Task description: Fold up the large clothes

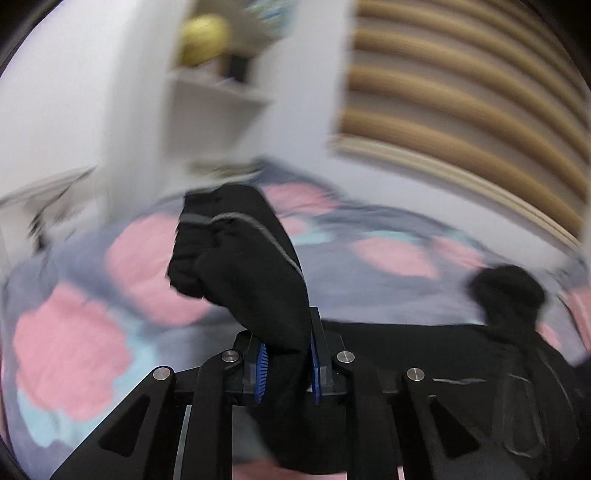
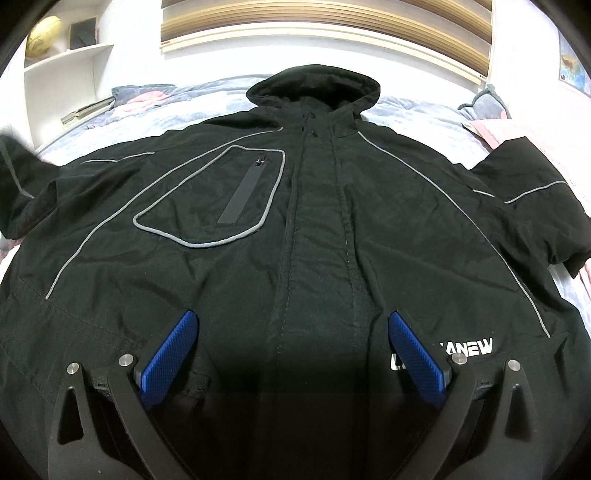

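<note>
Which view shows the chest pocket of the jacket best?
The right wrist view: the chest pocket lies flat, sharp, with grey piping all around. The left wrist view is blurred; its pocket shows only partly at the lower right edge.

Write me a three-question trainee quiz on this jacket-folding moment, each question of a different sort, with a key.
1. True or false: the right gripper is clamped on the black jacket.
2. What does the left gripper hold? A) a pillow B) a bunch of the jacket's black fabric C) nothing
3. Fill in: the jacket lies front up on the bed, its hood toward the ______.

Key:
1. False: its blue pads stand wide apart above the lower front.
2. B
3. headboard
</note>
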Tool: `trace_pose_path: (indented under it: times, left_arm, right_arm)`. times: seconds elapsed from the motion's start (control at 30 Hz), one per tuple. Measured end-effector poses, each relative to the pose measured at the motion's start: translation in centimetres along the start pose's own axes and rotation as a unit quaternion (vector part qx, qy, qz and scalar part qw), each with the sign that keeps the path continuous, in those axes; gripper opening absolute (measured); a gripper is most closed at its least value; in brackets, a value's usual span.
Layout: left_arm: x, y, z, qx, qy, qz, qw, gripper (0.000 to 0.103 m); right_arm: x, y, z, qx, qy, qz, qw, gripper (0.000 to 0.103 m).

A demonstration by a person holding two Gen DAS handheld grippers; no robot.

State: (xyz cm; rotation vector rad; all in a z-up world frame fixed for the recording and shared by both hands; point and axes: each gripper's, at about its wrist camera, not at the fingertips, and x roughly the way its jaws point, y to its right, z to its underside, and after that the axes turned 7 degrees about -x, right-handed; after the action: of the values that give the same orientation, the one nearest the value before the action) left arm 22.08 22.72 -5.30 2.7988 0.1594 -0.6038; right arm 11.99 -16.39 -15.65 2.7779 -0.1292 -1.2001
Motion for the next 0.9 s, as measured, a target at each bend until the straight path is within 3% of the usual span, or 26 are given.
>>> trace_pose_path:
  times: [0.07, 0.17, 0.27, 0.33, 0.47, 0.5, 0.57, 0.6, 0.67, 0.7, 0.73, 0.9]
  left_arm:
    - [-1.0, 4.1, 0.1, 0.038, -0.005, 0.051, 0.998, 0.018]
    - [-1.6, 10.2, 1.3, 0.096, -0.022, 0.12, 0.9879, 0.018]
    - [-2.0, 15.4, 3.6, 0.156, -0.052, 0.179, 0.9701, 0.018]
    - [-1.4, 19.3, 6.3, 0.208, -0.093, 0.212, 0.9504, 0.017]
    - [2.2, 23.0, 11.7, 0.253, -0.201, 0.226, 0.919, 0.017]
    - [4.1, 23.4, 13.5, 0.257, -0.247, 0.216, 0.909, 0.017]
    - [5.4, 23.4, 15.2, 0.258, -0.279, 0.212, 0.9002, 0.02]
    - [5.4, 23.2, 15.5, 0.261, -0.28, 0.216, 0.8981, 0.021]
    - [4.7, 22.6, 14.7, 0.251, -0.282, 0.229, 0.8972, 0.033]
    - [4.1, 22.3, 13.9, 0.233, -0.291, 0.247, 0.8945, 0.048]
    - [3.3, 21.9, 13.1, 0.215, -0.291, 0.266, 0.8936, 0.055]
    - [-0.6, 20.3, 9.5, 0.203, -0.229, 0.275, 0.9114, 0.056]
  right_arm:
    - [0.0, 0.0, 0.0, 0.0, 0.0, 0.0, 1.0, 0.103]
    - [0.0, 0.0, 0.0, 0.0, 0.0, -0.001, 1.0, 0.103]
    - [0.1, 0.0, 0.0, 0.001, -0.001, -0.002, 1.0, 0.103]
    - [0.1, -0.1, -0.1, 0.002, 0.0, -0.003, 1.0, 0.103]
    - [0.1, 0.0, -0.1, 0.004, -0.002, -0.006, 1.0, 0.103]
    - [0.1, 0.0, -0.1, 0.005, -0.004, -0.006, 1.0, 0.103]
    - [0.2, 0.1, 0.0, 0.007, -0.008, -0.009, 1.0, 0.103]
    - [0.3, 0.2, 0.0, 0.008, -0.013, -0.01, 1.0, 0.103]
    - [0.6, 0.2, 0.0, 0.008, -0.029, -0.014, 0.999, 0.103]
    - [0.6, 0.3, -0.2, 0.008, -0.042, -0.017, 0.999, 0.103]
    - [0.6, 0.4, -0.5, 0.006, -0.059, -0.02, 0.998, 0.103]
    - [-1.6, 1.4, -3.3, 0.025, -0.095, -0.079, 0.992, 0.103]
